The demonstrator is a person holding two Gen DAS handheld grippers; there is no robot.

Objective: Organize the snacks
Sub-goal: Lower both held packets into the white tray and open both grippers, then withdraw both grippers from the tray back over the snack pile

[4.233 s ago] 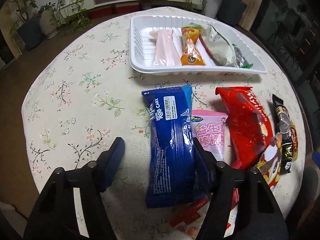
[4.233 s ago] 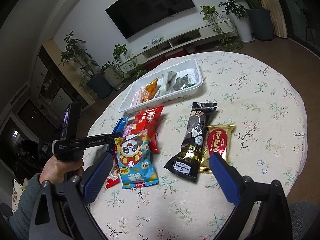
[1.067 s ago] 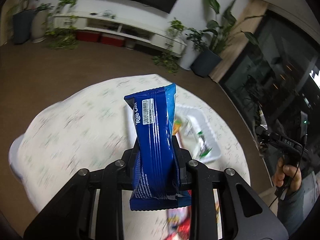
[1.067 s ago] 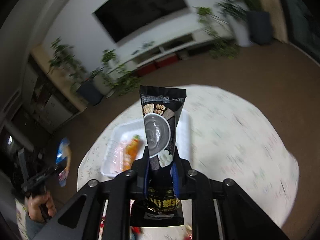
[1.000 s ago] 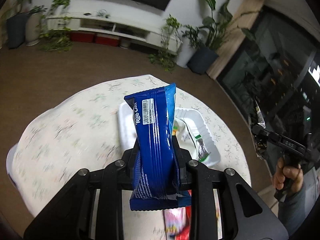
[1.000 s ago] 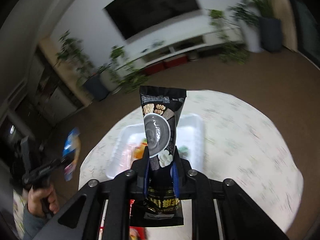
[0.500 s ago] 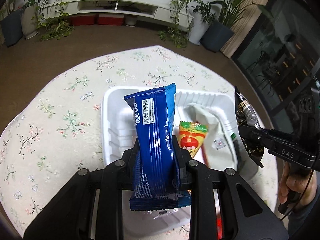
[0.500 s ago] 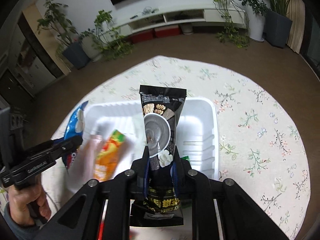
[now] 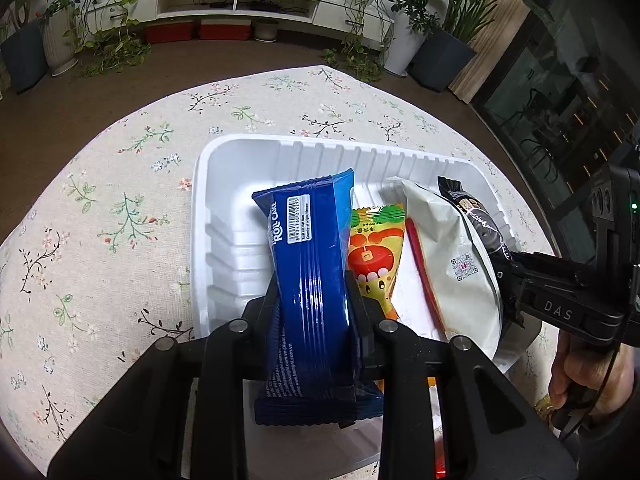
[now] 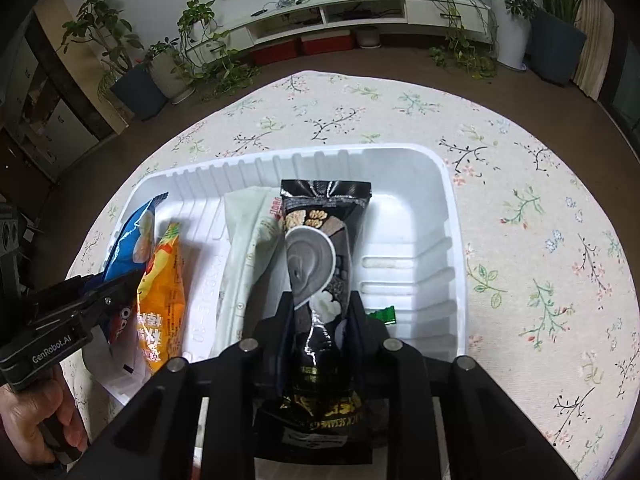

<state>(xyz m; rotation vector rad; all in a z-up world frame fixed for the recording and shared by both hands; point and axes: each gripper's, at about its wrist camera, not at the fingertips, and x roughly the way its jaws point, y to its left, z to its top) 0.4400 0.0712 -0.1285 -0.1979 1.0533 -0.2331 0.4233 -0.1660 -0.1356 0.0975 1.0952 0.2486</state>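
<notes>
Both grippers have dropped over the white tray (image 9: pixel 224 240), left gripper (image 9: pixel 312 300) clenching the blue roll cake pack (image 9: pixel 310 264) lengthwise above its empty left end, right gripper (image 10: pixel 318 312) clenching the black sesame pouch (image 10: pixel 320 248) above its right end.

Home living room | low white TV console (image 9: pixel 240 4) along wall | potted plants (image 10: pixel 132 76) | round table, floral cloth (image 10: pixel 540 208)

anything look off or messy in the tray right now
Nothing spilled or torn. The white tray holds an orange packet and a pale pouch lying loosely overlapped, and the blue roll cake and black sesame packet are gripped above it.
</notes>
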